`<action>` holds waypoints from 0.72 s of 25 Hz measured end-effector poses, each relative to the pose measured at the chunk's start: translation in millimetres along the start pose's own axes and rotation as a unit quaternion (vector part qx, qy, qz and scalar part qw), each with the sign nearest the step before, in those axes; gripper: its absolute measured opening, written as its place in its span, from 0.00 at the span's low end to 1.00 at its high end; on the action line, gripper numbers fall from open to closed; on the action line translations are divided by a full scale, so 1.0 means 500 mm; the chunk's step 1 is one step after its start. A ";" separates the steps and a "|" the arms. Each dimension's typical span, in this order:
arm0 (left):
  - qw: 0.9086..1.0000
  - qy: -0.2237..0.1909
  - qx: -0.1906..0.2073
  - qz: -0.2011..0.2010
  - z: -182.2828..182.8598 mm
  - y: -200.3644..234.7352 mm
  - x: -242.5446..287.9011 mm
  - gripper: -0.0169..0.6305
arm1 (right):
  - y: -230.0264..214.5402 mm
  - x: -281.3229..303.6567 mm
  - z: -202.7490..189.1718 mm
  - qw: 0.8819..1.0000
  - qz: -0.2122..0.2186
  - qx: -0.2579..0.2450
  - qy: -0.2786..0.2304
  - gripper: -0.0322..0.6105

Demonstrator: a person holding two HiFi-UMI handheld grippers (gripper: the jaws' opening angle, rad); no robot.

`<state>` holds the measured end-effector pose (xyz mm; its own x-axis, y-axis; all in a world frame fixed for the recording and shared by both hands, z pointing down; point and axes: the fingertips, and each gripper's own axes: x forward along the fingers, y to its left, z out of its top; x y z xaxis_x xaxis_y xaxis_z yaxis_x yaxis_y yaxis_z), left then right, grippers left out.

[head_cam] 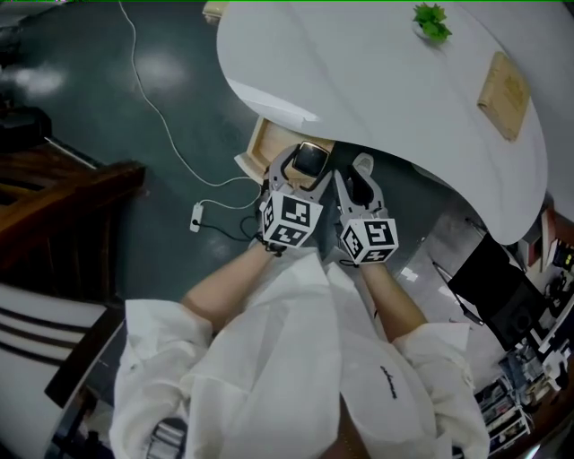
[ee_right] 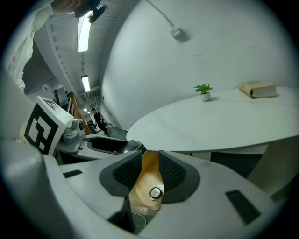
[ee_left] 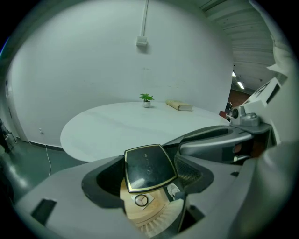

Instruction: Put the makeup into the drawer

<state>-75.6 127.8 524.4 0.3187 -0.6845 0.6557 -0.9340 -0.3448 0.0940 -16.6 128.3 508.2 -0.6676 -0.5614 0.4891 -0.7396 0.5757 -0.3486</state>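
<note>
A black makeup compact (head_cam: 312, 161) with a gold rim sits between the fingers of my left gripper (head_cam: 309, 160), which is shut on it. In the left gripper view the compact (ee_left: 148, 167) fills the jaws, tilted up above a light wooden drawer front (ee_left: 140, 215) with a round knob (ee_left: 141, 200). The drawer (head_cam: 260, 143) sticks out from under the white table (head_cam: 386, 81). My right gripper (head_cam: 360, 170) is close beside the left one, its jaws a narrow gap apart with nothing held. Through that gap the right gripper (ee_right: 149, 175) looks at the knob (ee_right: 155, 192) on the wood.
A small green plant (head_cam: 431, 20) and a tan book (head_cam: 504, 94) lie far back on the table. A white cable with a power strip (head_cam: 195, 217) runs over the dark floor at left, near dark wooden furniture (head_cam: 54, 206). Boxes and gear (head_cam: 529, 341) crowd the right.
</note>
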 end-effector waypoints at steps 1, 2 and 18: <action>1.000 0.004 -0.002 0.000 -0.016 0.012 -0.007 0.58 | 0.014 0.011 -0.010 1.000 0.001 -0.002 0.004 0.25; 1.000 0.008 -0.003 0.000 -0.031 0.024 -0.011 0.58 | 0.026 0.022 -0.019 1.000 0.002 -0.005 0.009 0.25; 0.999 0.037 -0.016 0.030 -0.139 0.092 0.043 0.58 | 0.035 0.119 -0.119 0.995 0.035 -0.047 0.083 0.30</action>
<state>-122.9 142.1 595.0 0.2500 -0.6530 0.7149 -0.9562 -0.2824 0.0765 -64.0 140.4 578.9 -0.6877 -0.4177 0.5939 -0.6758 0.6672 -0.3133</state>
